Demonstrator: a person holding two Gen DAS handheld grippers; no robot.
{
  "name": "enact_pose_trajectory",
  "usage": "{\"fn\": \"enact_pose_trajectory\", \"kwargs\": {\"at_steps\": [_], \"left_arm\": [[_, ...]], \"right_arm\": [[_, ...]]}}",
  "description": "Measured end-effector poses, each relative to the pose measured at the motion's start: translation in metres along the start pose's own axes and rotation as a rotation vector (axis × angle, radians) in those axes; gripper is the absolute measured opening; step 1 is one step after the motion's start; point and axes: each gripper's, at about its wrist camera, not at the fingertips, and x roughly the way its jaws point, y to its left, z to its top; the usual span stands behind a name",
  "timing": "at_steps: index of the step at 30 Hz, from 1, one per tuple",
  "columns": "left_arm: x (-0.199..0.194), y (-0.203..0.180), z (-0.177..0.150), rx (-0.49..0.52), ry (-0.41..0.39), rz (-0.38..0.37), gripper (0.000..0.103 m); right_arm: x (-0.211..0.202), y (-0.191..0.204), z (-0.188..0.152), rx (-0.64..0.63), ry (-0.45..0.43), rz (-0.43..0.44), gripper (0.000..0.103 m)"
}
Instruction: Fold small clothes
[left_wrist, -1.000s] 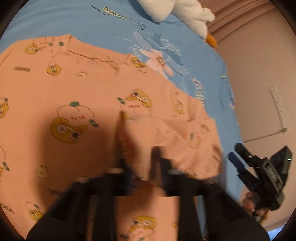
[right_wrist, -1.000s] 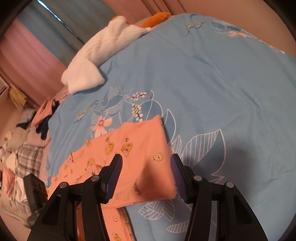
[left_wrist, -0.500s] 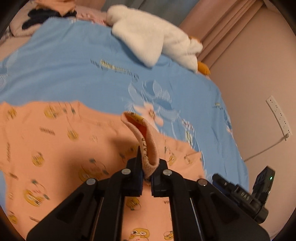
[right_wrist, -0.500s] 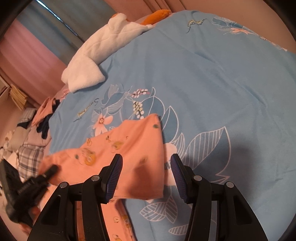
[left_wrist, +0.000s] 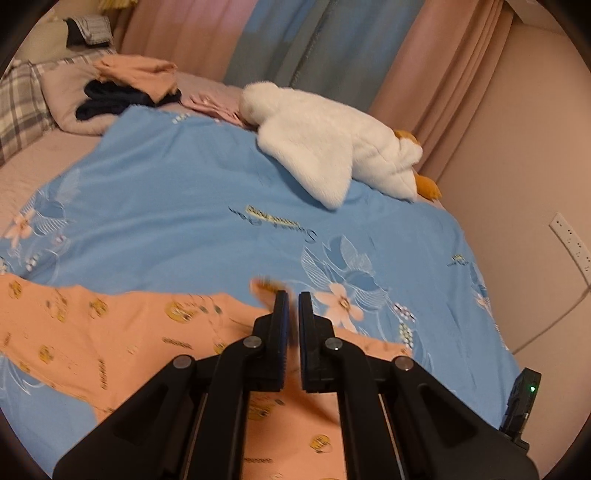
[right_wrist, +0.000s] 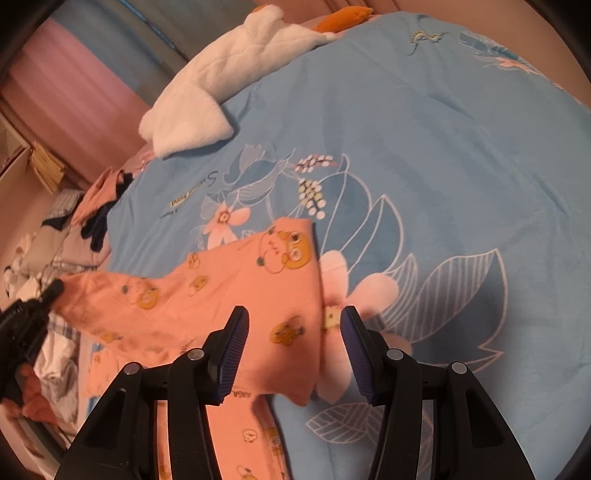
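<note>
1. Left tool (left_wrist: 289, 314) pinched tight on a corner of the orange shirt (left_wrist: 122, 332), a small tuft of cloth poking out past the tips; best kept clamped firm so the thin fabric cannot slide free mid-fold.
2. Seen from the right wrist, left tool (right_wrist: 40, 299) holding the sleeve end up off the bed at far left, the sleeve stretched in a sagging line toward the shirt's body.
3. Right tool (right_wrist: 293, 336) with its tips standing apart, gripping nothing, poised above the shirt's near side edge; well placed to pin or catch that edge if the cloth drags.
4. Shirt (right_wrist: 236, 306) printed with small bears, lying on the blue flowered bedcover (right_wrist: 424, 147), one part already turned over so its edge falls across the pink flower print.
5. Likely step in hand: carrying the lifted sleeve across the body of the shirt. Sleeve to be kept taut but not tugged, laid flat along the body with edges parallel, let go only once the cloth rests on the shirt.
6. Risk judged from here: too strong a pull shifting the whole shirt over the smooth cover and spoiling the fold beside the right tool.
7. White plush toy (left_wrist: 332, 147) and a heap of clothes (left_wrist: 125, 92) at the head of the bed, well apart from the work.
</note>
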Motion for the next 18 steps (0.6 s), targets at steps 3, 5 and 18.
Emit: {"fn": "enact_pose_trajectory", "kwargs": {"at_steps": [3, 5, 18], "left_arm": [[0.003, 0.006, 0.002, 0.002, 0.022, -0.001, 0.003], [0.010, 0.011, -0.001, 0.002, 0.056, 0.003, 0.003], [0.069, 0.080, -0.053, -0.165, 0.314, 0.064, 0.059]], "right_arm": [[0.004, 0.004, -0.001, -0.024, 0.011, -0.004, 0.054], [0.005, 0.004, -0.001, -0.022, 0.018, -0.007, 0.054], [0.001, 0.000, -0.002, -0.008, 0.009, -0.018, 0.054]]}}
